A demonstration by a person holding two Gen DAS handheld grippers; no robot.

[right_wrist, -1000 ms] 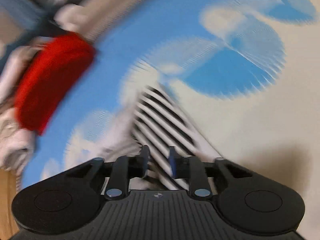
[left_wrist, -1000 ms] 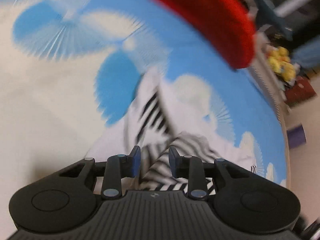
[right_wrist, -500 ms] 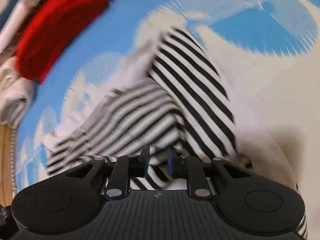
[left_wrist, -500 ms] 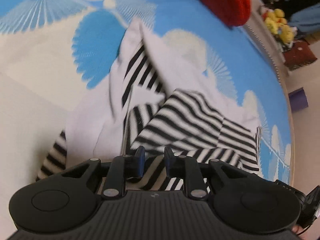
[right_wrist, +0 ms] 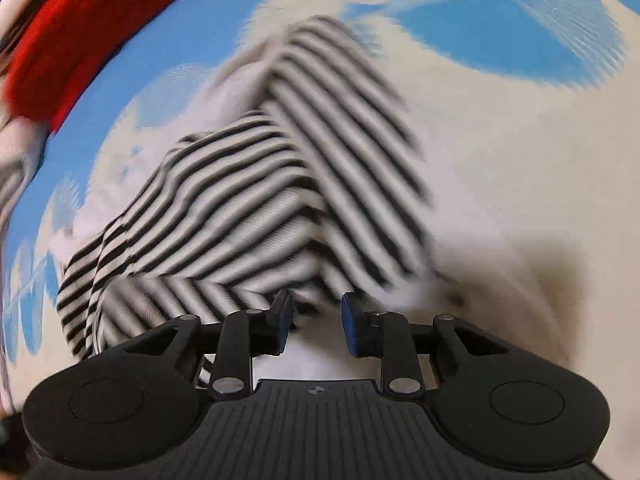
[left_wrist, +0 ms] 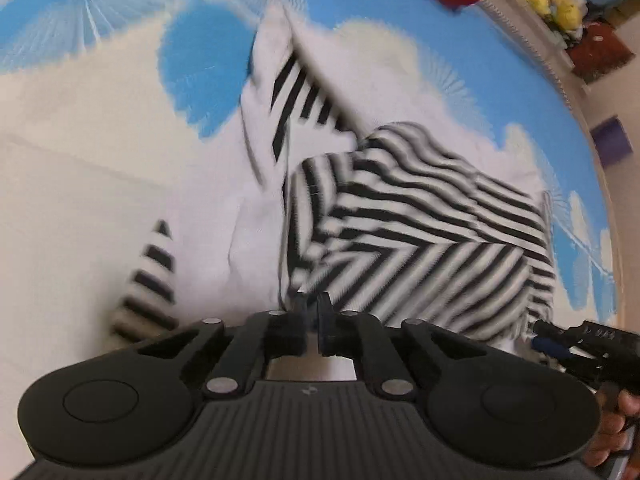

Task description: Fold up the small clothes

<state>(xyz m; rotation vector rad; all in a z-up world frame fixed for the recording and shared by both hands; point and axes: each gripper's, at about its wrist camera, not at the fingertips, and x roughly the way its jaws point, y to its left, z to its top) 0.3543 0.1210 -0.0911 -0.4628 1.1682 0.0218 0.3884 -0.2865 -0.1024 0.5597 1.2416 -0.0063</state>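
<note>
- Nearest in the left wrist view: left gripper (left_wrist: 311,312), fingers drawn almost together, only a thin slit between them, seemingly pinched on the near hem of the black-and-white striped small garment (left_wrist: 420,236).
- Nearest in the right wrist view: right gripper (right_wrist: 316,314), fingers standing visibly apart, blue pads (right_wrist: 351,328) bare, nothing held; striped cloth lying just beyond the tips, white fabric under the gap.
- At the right edge of the left wrist view: part of the other black tool, with a hand (left_wrist: 612,432) wrapped round it.
- Just past the grippers: garment spread on the blue-and-white fan-patterned cloth surface (left_wrist: 200,80), one striped panel already turned over onto the white inner side, stripes meeting at an angle along a crease.
- Judged progress: a first fold laid, roughly midway; bundle loose and uneven, a striped cuff or edge (left_wrist: 150,276) sticking out at the left, a long flap reaching away toward the far side.
- Left to do, by appearance: flattening, tucking that stray edge, folding the far flap back.
- Farthest: red knitted fabric item (right_wrist: 88,28) near the surface's far edge, well apart from the garment; heavy motion blur, finer detail unreadable.
</note>
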